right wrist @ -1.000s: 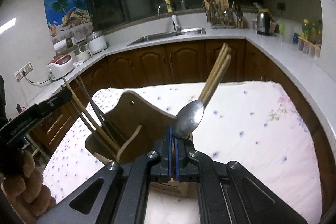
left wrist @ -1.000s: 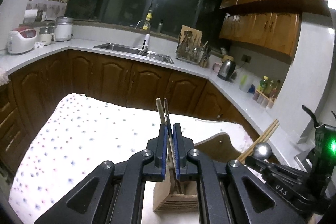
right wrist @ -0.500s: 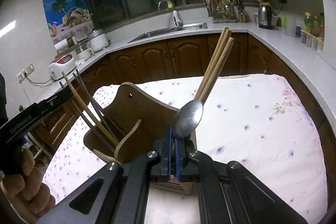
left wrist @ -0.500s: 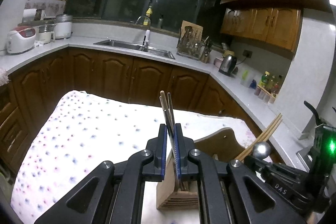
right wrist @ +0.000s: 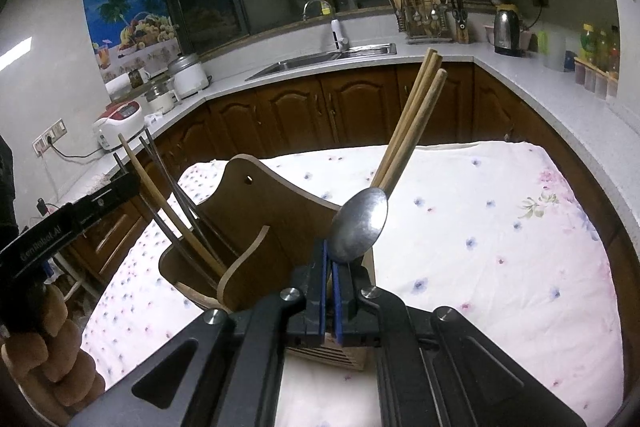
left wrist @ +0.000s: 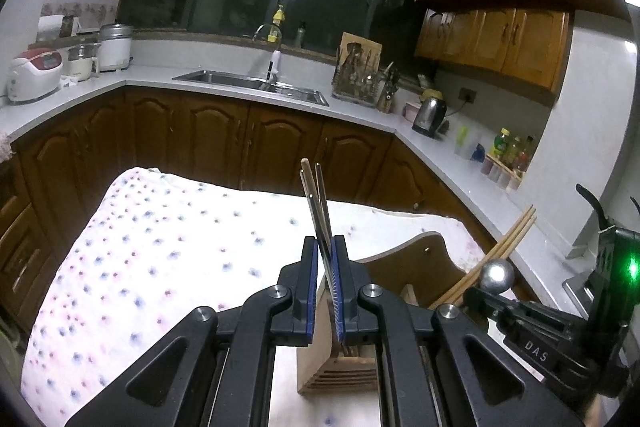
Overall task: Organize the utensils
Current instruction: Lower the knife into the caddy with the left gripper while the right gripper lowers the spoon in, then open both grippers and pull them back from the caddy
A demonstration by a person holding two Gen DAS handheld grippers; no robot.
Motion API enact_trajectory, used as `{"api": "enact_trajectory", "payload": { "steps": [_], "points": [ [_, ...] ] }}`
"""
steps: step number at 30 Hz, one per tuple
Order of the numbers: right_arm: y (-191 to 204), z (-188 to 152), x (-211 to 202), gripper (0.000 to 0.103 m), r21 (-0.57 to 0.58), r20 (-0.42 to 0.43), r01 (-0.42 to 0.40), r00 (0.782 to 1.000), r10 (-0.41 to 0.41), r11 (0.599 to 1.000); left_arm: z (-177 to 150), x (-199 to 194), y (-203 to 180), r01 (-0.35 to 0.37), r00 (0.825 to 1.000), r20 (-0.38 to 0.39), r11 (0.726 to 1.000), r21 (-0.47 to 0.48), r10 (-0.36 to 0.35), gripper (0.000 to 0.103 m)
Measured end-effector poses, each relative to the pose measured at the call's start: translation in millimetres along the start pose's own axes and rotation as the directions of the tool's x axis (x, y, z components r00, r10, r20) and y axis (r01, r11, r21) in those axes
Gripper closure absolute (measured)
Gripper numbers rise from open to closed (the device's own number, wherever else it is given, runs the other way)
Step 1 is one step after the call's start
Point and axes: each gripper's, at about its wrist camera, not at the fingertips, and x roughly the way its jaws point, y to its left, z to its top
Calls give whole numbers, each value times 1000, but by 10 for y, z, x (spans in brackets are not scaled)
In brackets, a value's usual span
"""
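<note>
wooden utensil holder (right wrist: 280, 227) stands upright on the table (right wrist: 500, 247), which has a white floral cloth; it's the landmark here. holder is brown wood w/ a tall rounded back board w/ one small hole near the top, a curved front wall and a slatted base; it shows 2 compartments. left compartment: a bundle of chopsticks (right wrist: 168, 203), approx 4, one pale wood and the rest thin dark metal, leaning left out of the holder. right side of holder: 3 wooden chopsticks (right wrist: 416, 119), thicker, tan, leaning up and to the right. 1 metal spoon (right wrist: 360, 225), shiny bowl up, just in front of those 3. right gripper (right wrist: 329, 259) sits right at the front of the holder, jaws clamped on the spoon below its bowl. left gripper (left wrist: 325, 259) is above the holder's left compartment, jaws pinched on the chopstick bundle, whose tips stick up past the pads. a gloved hand (right wrist: 48, 355) holds the left gripper, left of the holder.
</note>
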Motion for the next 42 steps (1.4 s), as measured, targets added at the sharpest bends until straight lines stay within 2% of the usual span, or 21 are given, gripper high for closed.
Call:
{"api": "enact_trajectory", "payload": {
  "steps": [11, 20, 22, 26, 28, 30, 31, 32, 33, 35, 38, 40, 42],
  "points": [
    [38, -7, 1, 100, 9, -1, -8, 1000, 8, 1000, 33, 40, -36, -6, 999, -46, 1000, -11, 5, 98],
    [-3, -9, -54, 94, 34, 5, -19, 1000, 19, 999, 80, 17, -78, -9, 998, -57, 1000, -13, 8, 95],
    [-5, -8, -85, 90, 38, 11, -16, 1000, 16, 999, 80, 7, -82, -7, 998, -56, 1000, -14, 7, 94],
    [-4, -8, -143, 80, 31, 27, 3, 1000, -3, 1000, 60, -14, -86, -12, 999, -52, 1000, -19, 11, 81],
    [-1, -12, -174, 75, 31, 33, 9, 999, -10, 999, 56, -38, -98, -10, 999, -49, 1000, -22, 9, 80],
    [-9, -21, -215, 65, 34, 40, 16, 999, -17, 999, 46, -80, -92, -12, 999, -50, 1000, -23, 11, 74],
    [-18, -29, -239, 62, 38, 44, 16, 999, -17, 999, 42, -98, -90, -9, 998, -55, 1000, -26, 8, 62],
    [-29, -38, -263, 55, 43, 48, 10, 999, -12, 999, 29, -140, -78, -12, 999, -53, 999, -33, 10, 48],
    [-36, -51, -292, 45, 49, 53, 4, 999, -7, 999, 12, -199, -69, -15, 999, -45, 999, -40, 13, 43],
    [-47, -69, -341, 31, 55, 61, -3, 998, 0, 999, -24, -305, -49, -21, 999, -34, 999, -47, 20, 25],
    [-51, -142, -470, 25, 63, 81, -13, 997, 7, 998, -127, -535, -15, -33, 999, -15, 998, -54, 32, 19],
    [-33, -219, -568, 17, 72, 90, -26, 996, 20, 997, -211, -674, -20, -52, 999, -10, 997, -54, 52, 8],
    [-16, -287, -666, 13, 72, 112, -41, 993, 33, 997, -335, -888, -14, -71, 997, 15, 996, -51, 71, 5]
  ]
}}
